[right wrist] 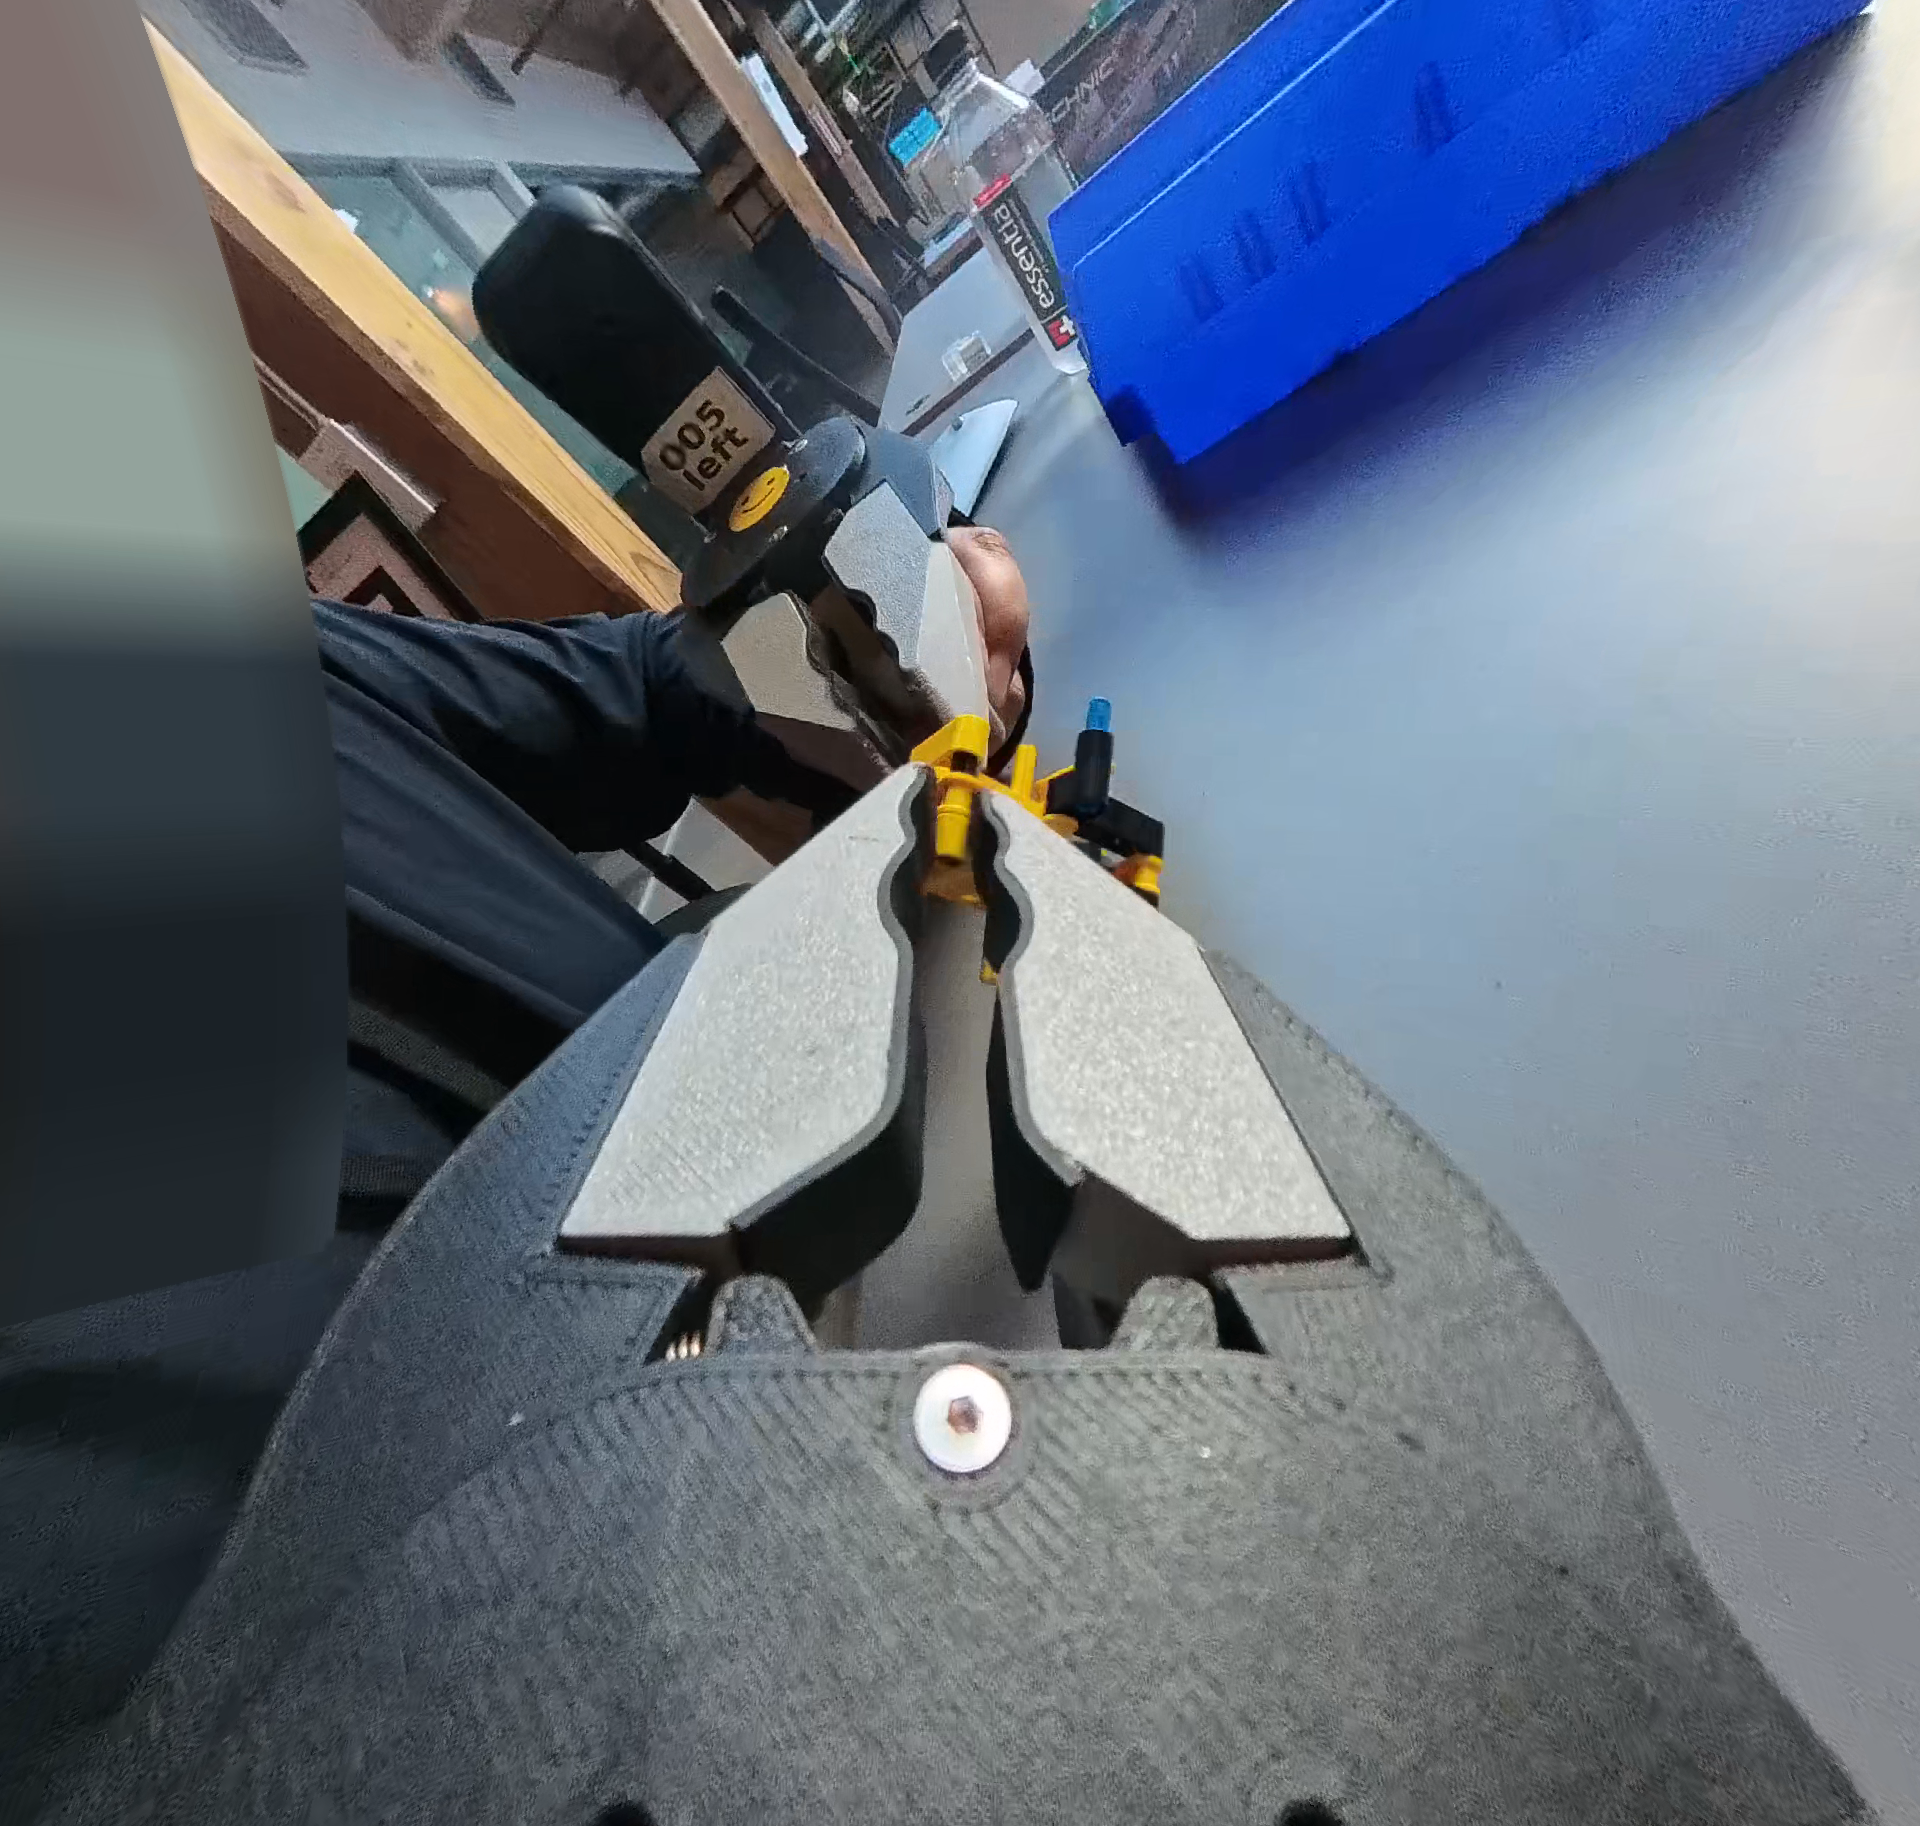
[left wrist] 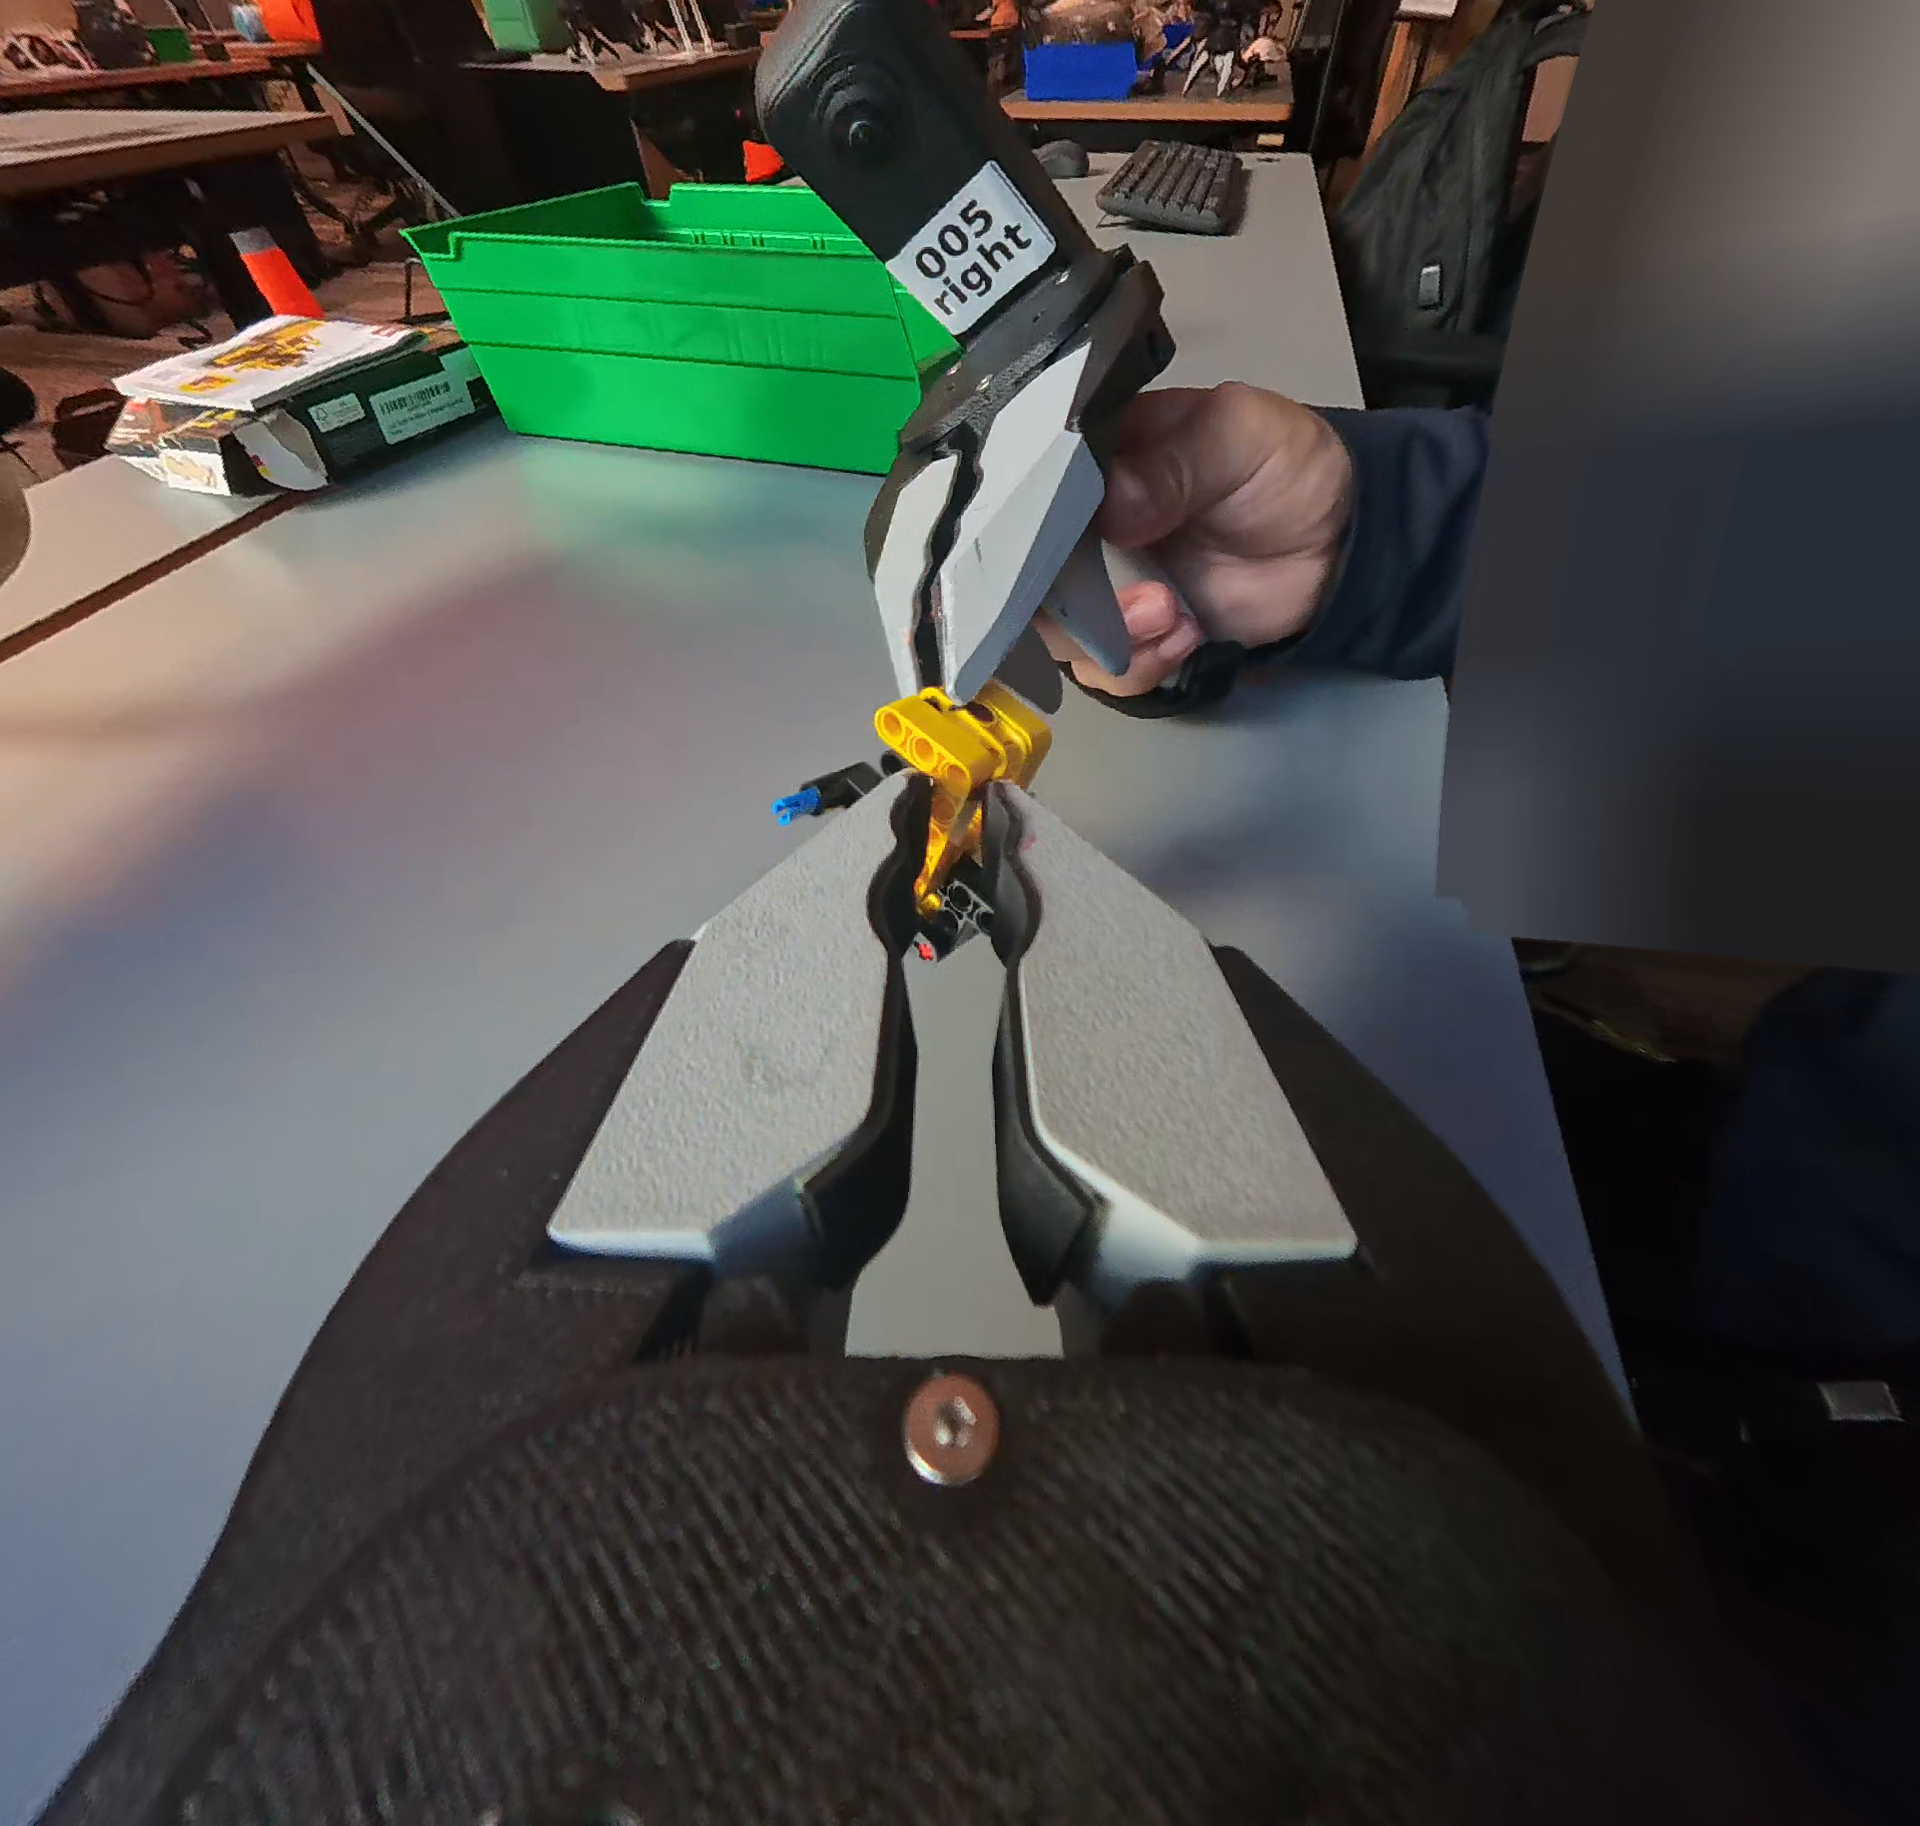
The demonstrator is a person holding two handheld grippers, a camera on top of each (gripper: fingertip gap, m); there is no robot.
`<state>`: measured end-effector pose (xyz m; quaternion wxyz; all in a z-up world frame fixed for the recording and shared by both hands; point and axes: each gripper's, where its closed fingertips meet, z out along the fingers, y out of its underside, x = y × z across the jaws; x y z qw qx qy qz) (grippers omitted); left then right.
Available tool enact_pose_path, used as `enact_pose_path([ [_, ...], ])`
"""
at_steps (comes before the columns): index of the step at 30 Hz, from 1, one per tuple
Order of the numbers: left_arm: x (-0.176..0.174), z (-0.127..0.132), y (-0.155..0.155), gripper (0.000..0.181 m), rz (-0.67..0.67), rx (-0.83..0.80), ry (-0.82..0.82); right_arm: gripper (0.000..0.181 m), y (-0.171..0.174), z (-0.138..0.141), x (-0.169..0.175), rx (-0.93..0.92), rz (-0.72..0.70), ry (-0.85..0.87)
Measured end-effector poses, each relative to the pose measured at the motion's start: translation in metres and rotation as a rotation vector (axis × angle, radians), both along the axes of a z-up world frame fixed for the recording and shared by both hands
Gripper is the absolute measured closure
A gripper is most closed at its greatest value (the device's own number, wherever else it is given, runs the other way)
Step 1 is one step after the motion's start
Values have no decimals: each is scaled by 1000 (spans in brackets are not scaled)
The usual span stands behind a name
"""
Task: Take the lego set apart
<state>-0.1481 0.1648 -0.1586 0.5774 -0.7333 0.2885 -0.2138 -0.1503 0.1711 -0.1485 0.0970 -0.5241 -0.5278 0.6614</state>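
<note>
Lego set [left wrist: 961, 753]: small yellow-and-black cluster, held in the air above the desk [left wrist: 416, 737], pinched from two sides. Left hand-held gripper [left wrist: 951, 820] clamped on the lower yellow arm and black block. Right hand-held gripper [left wrist: 940, 680] closed on the yellow beam at the top, coming down from above. Same pinch seen from the right wrist view: right hand-held gripper [right wrist: 951, 810] shut on a yellow piece, left hand-held gripper [right wrist: 935, 727] just beyond it.

Progress, judged: partway at most. Cluster not yet split, with a blue-tipped pin [left wrist: 795, 808] and black connector poking out left of the set. No loose pieces visible on the desk; earlier removals possibly in a bin, contents hidden. Remaining: pulling the beam off, then the rest.

Count: one lego set, two hand-held grippers, one green bin [left wrist: 675, 342] behind the set, one blue bin [right wrist: 1455, 166], one water bottle [right wrist: 1023, 249] beside it, one box with booklet [left wrist: 281, 405] left of the green bin.
</note>
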Motion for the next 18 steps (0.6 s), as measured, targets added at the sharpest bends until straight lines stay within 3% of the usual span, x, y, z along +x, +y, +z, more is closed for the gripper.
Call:
enact_pose_path([
  [3, -8, 6, 2, 176, 68, 38, 21, 181, 7, -6, 3, 23, -24, -26],
  [5, -39, 22, 7, 181, 160, 90, -39, 181, 26, -4, 9, -27, -84, -13],
  [7, -42, 27, 7, 181, 109, 50, -155, 180, 34, 0, 10, -53, -108, 9],
  [9, -27, 13, 10, 181, 52, -39, -146, 180, 30, -3, 6, -20, -84, -10],
  [12, -6, -2, 5, 181, -76, -157, -151, 179, 15, -12, 4, 149, -26, -33],
  [18, -8, -12, 5, 169, -85, -283, -185, 179, 3, -20, -4, 487, -6, -21],
])
